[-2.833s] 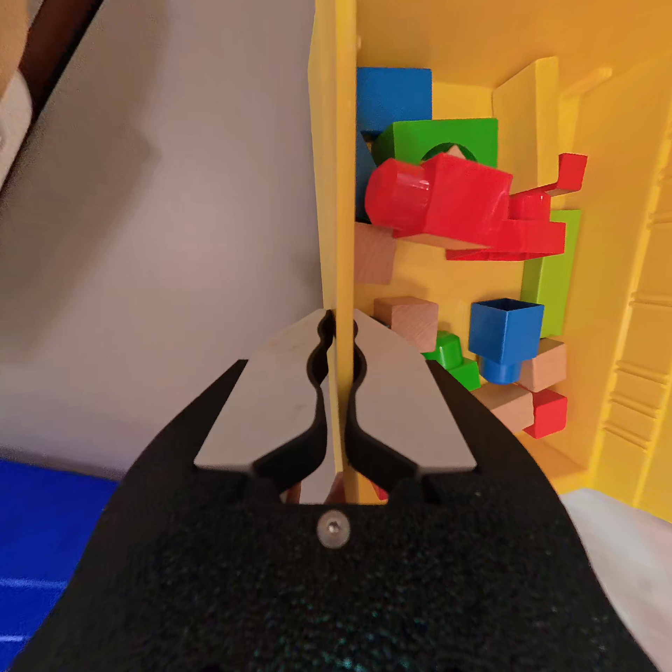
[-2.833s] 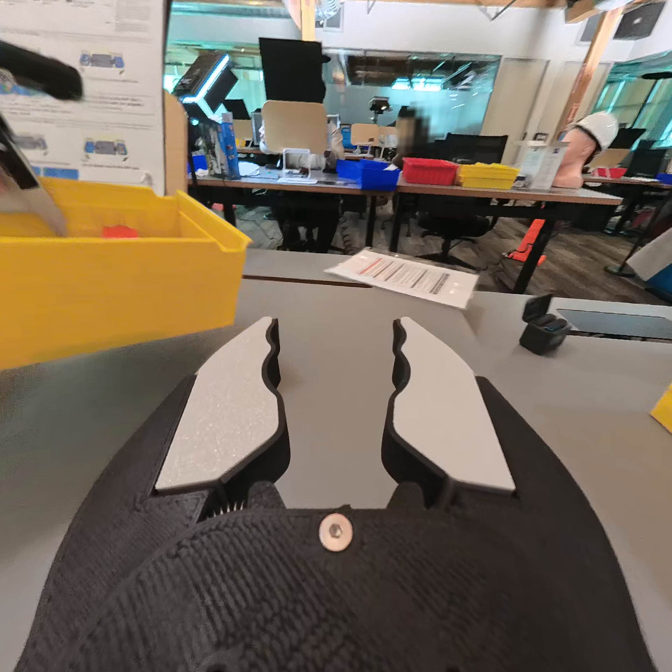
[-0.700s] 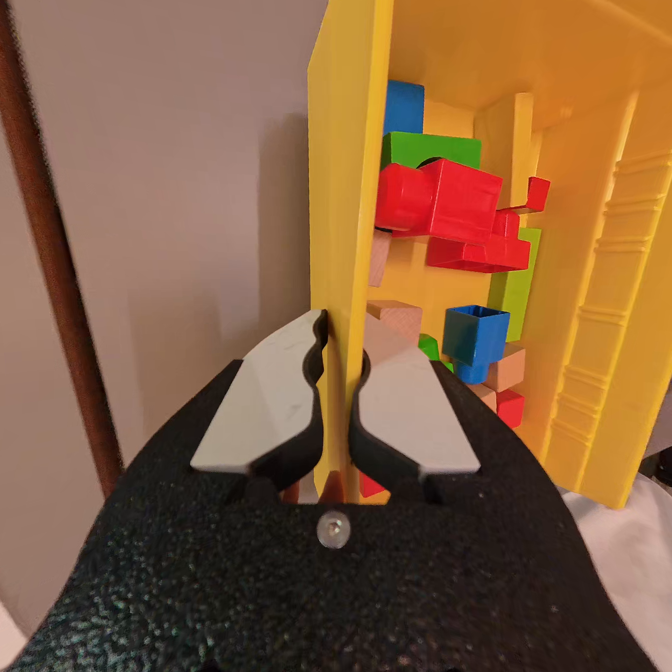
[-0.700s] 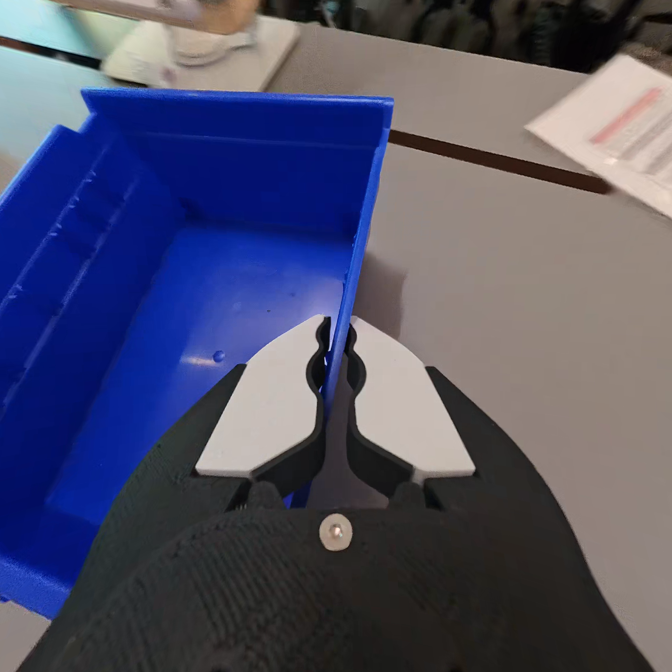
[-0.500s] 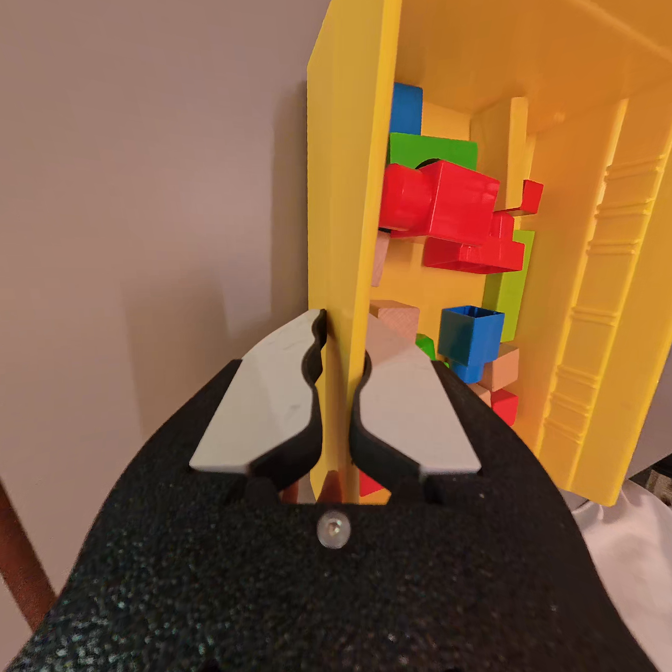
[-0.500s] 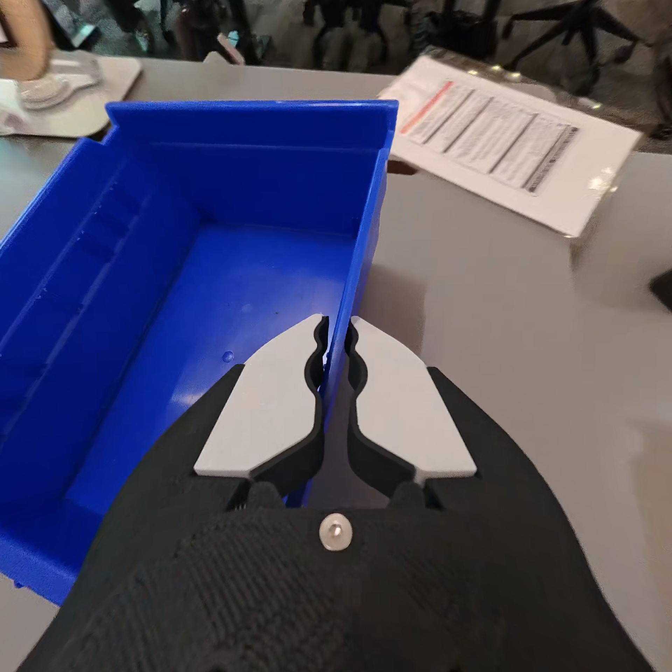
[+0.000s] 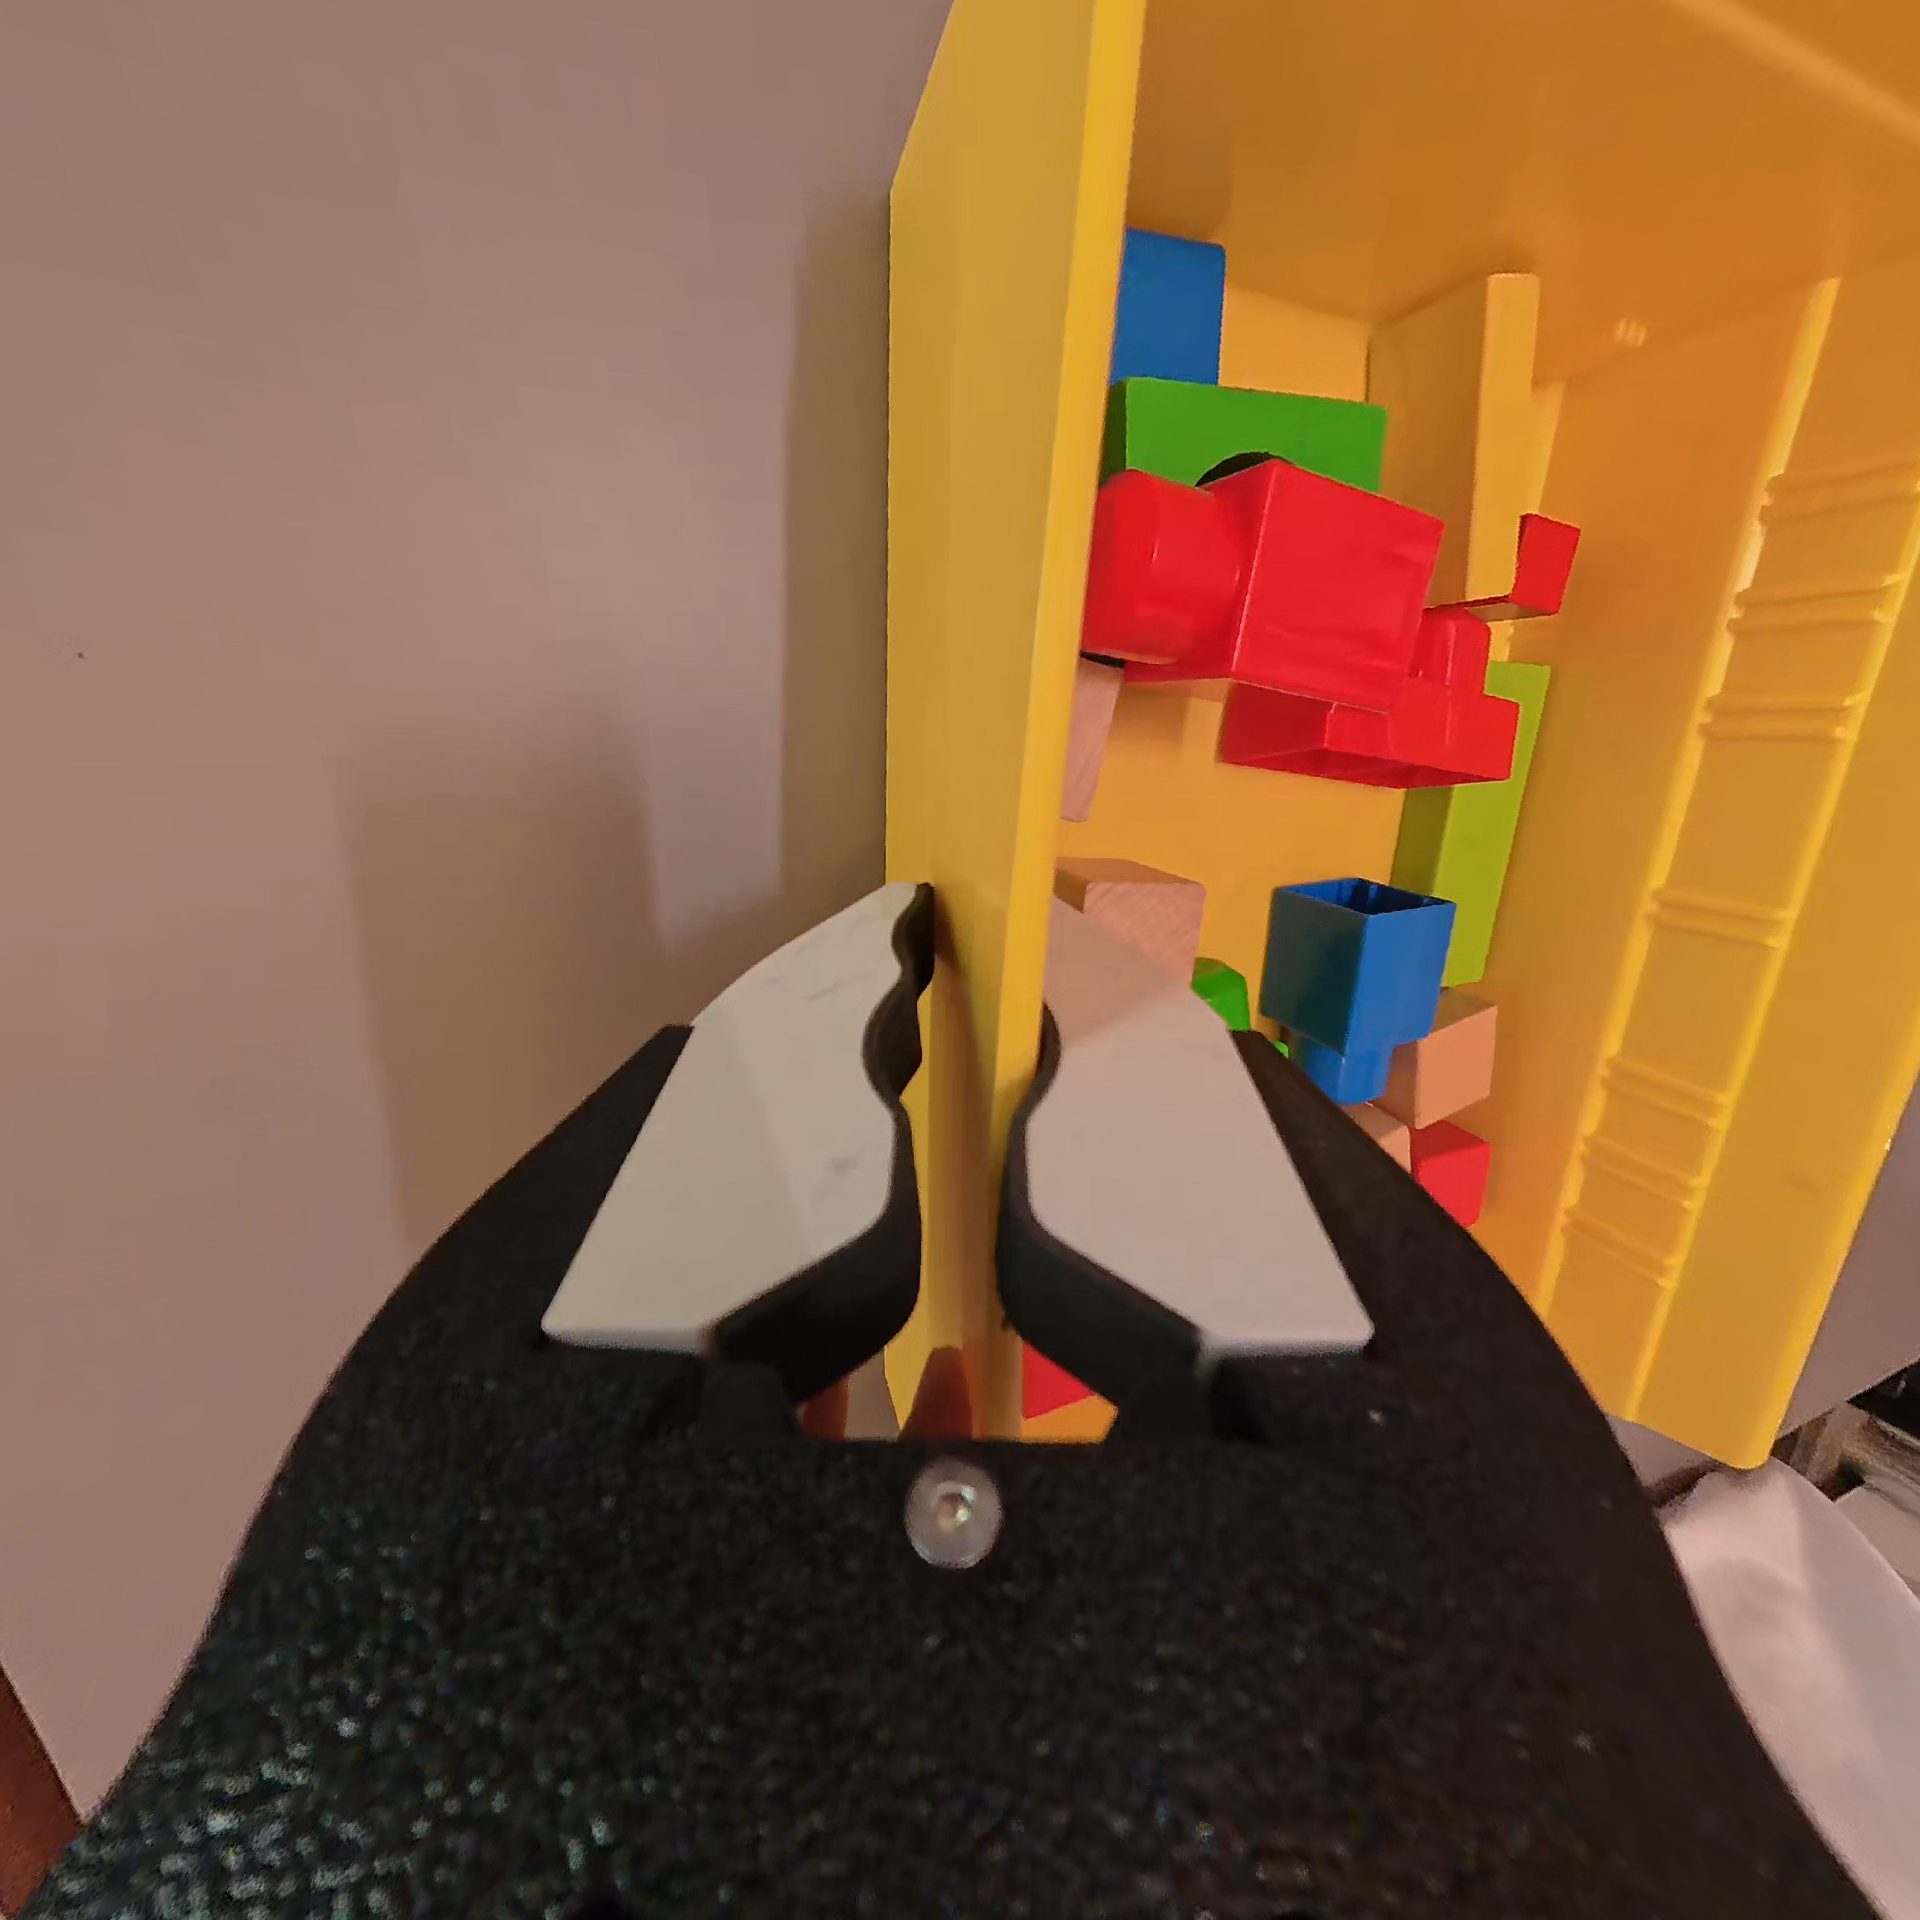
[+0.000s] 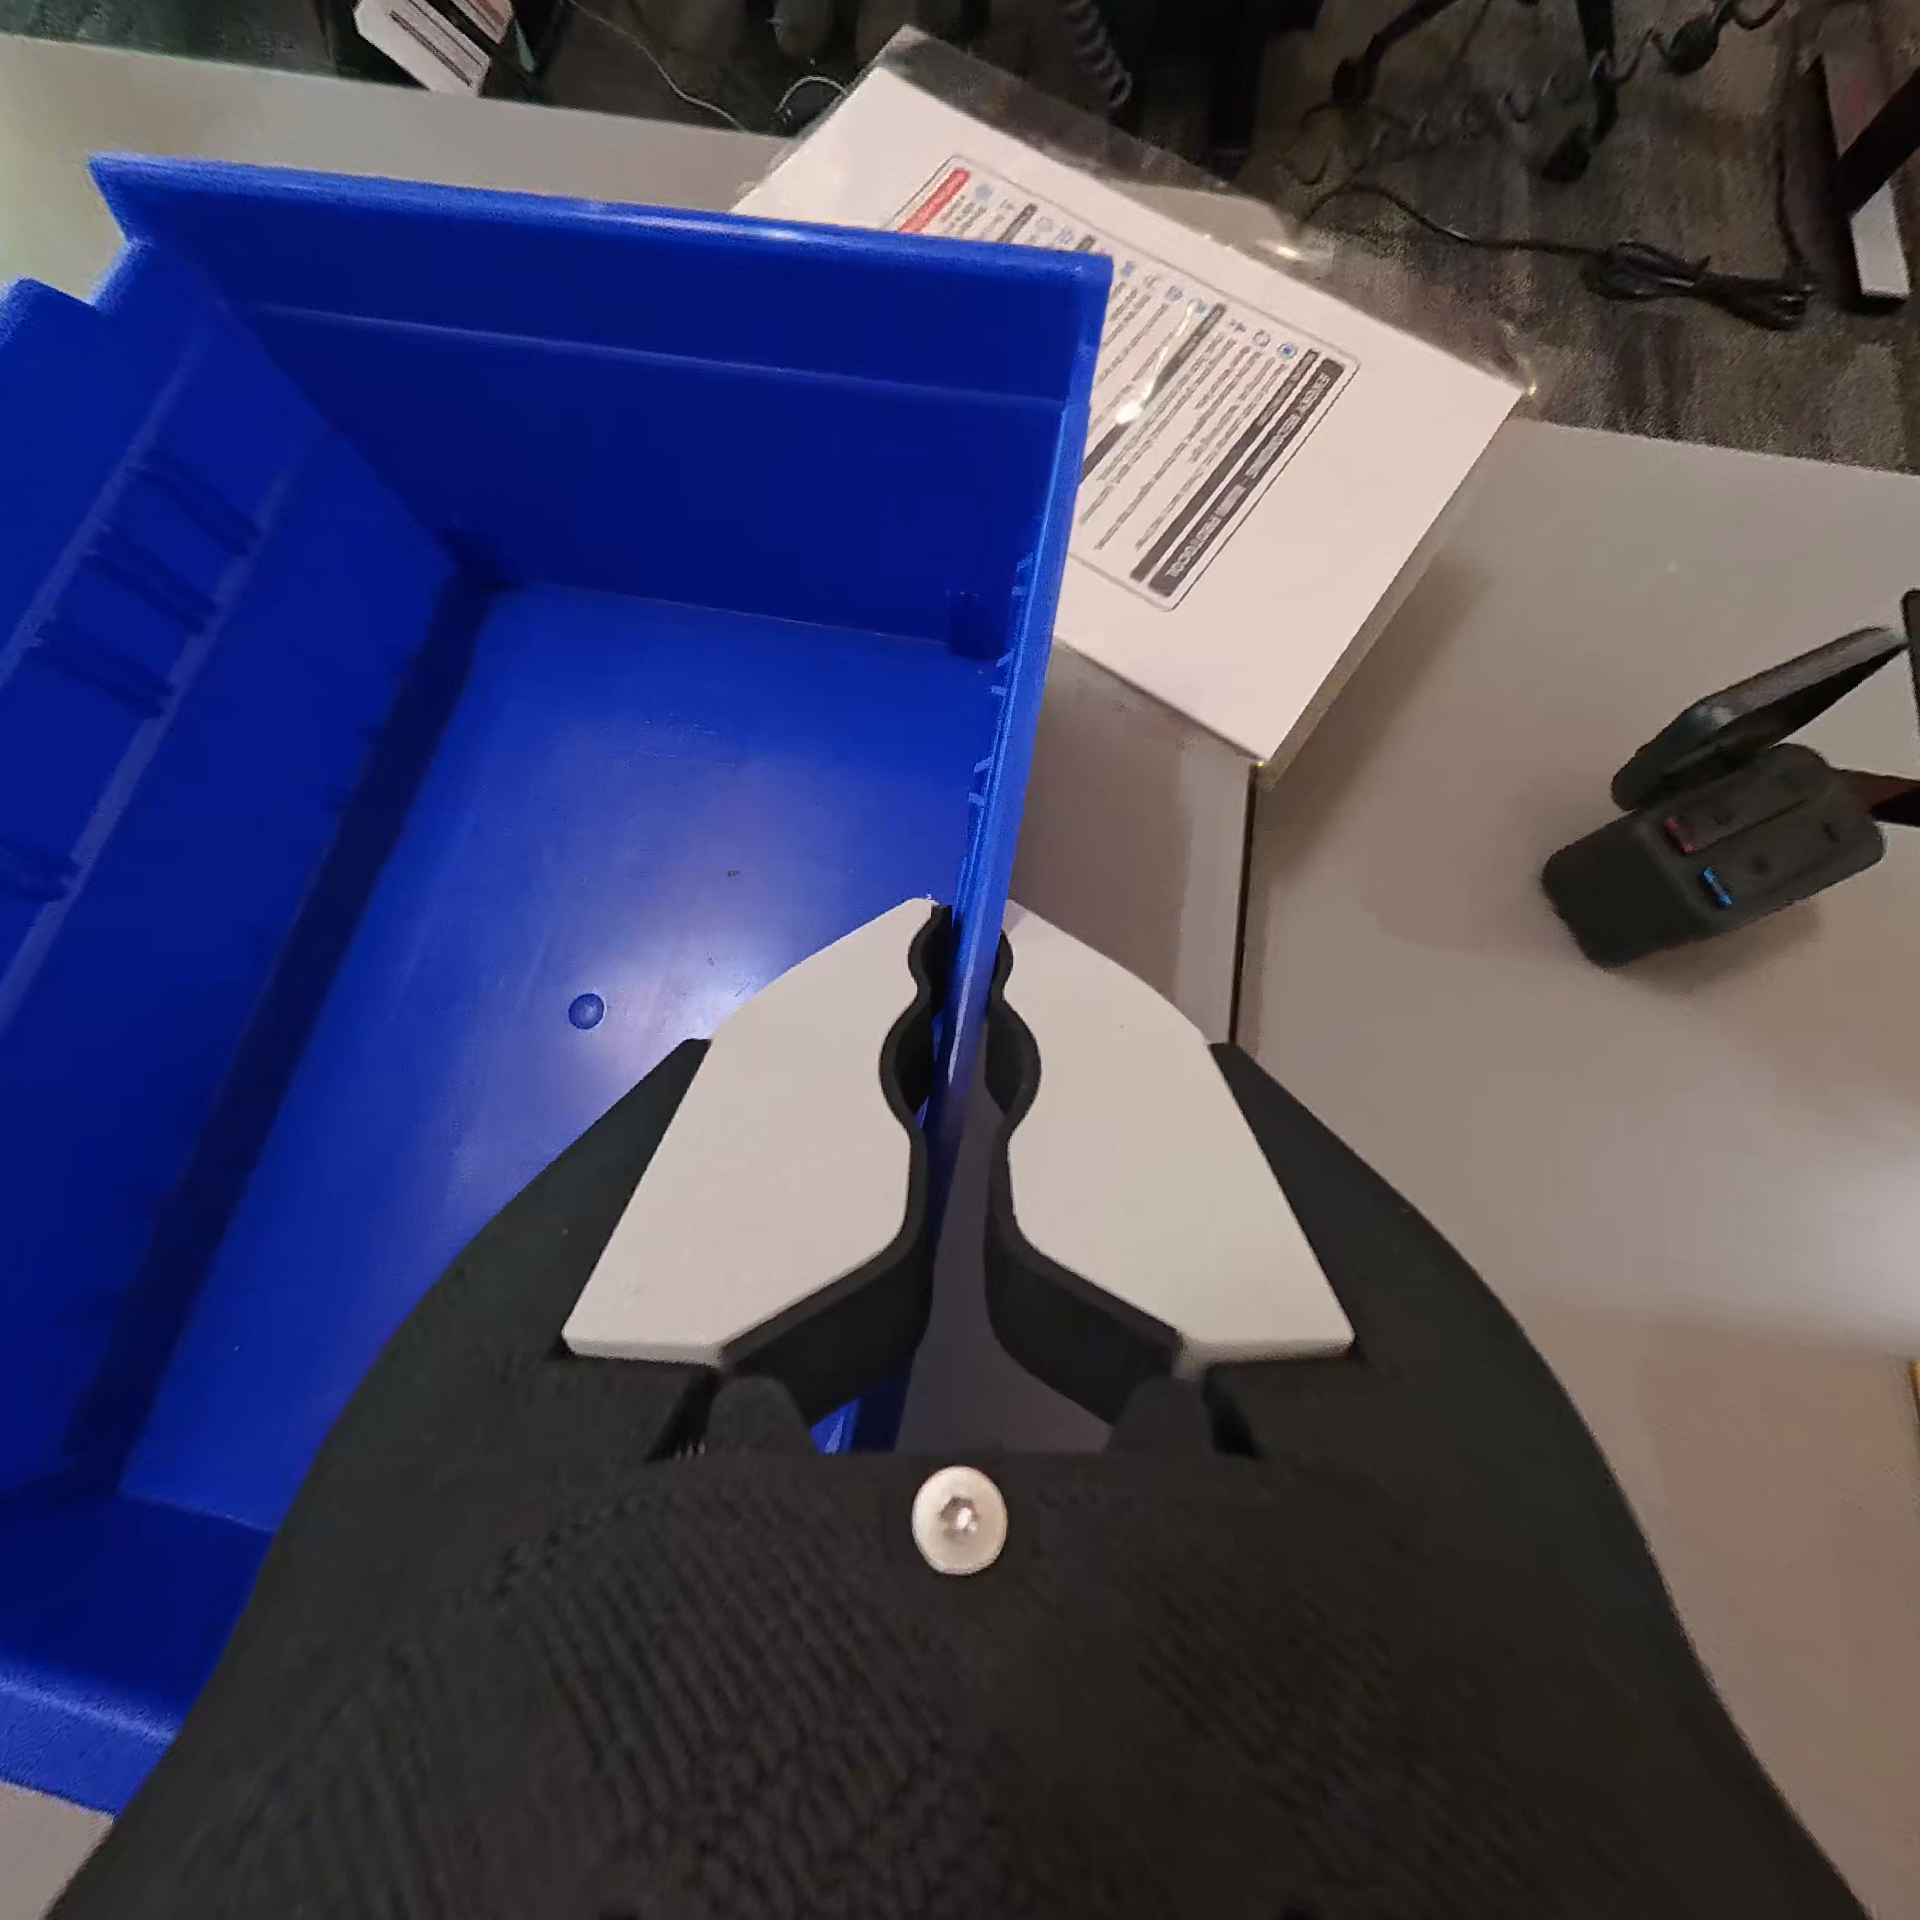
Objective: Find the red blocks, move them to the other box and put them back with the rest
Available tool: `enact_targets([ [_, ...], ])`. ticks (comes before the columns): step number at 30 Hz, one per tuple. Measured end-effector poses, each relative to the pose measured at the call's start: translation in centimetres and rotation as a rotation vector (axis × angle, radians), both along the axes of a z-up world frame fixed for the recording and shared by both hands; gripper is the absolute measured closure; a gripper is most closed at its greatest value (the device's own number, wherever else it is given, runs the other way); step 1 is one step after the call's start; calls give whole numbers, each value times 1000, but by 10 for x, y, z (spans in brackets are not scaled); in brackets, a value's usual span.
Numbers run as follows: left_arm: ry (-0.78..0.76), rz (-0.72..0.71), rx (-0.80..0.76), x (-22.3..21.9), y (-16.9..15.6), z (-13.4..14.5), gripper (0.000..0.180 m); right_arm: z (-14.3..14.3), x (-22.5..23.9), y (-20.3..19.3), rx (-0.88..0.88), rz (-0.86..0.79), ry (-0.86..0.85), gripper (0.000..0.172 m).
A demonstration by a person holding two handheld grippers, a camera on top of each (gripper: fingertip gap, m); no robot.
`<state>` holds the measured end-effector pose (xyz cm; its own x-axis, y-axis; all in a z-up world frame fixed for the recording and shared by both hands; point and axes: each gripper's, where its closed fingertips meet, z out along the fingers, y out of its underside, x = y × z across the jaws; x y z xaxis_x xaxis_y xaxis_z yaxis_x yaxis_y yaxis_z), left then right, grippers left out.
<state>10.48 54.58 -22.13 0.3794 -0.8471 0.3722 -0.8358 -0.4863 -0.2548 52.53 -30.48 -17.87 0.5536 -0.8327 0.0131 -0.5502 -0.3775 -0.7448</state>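
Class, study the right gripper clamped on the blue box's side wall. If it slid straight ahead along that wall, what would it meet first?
Probably the blue box's far end wall, where the gripped side wall ends; beyond that lies a printed sheet, though depth is uncertain.

Our left gripper (image 7: 971, 914) points toward twelve o'clock, its jaws clamped on the side wall of the yellow box (image 7: 987, 520), pads pressing both faces. Our right gripper (image 8: 966, 920) likewise points forward, jaws closed tight on the blue box (image 8: 1029, 644) wall.

Warm dim light left view; brighter right view; wide-angle edge distortion, slight blur.
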Motion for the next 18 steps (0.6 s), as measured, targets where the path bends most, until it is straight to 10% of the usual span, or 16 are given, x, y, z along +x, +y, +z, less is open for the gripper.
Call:
enact_targets([
  [18,-30,54,56,16,12,3,164,-6,23,-5,-28,1,-118,157],
])
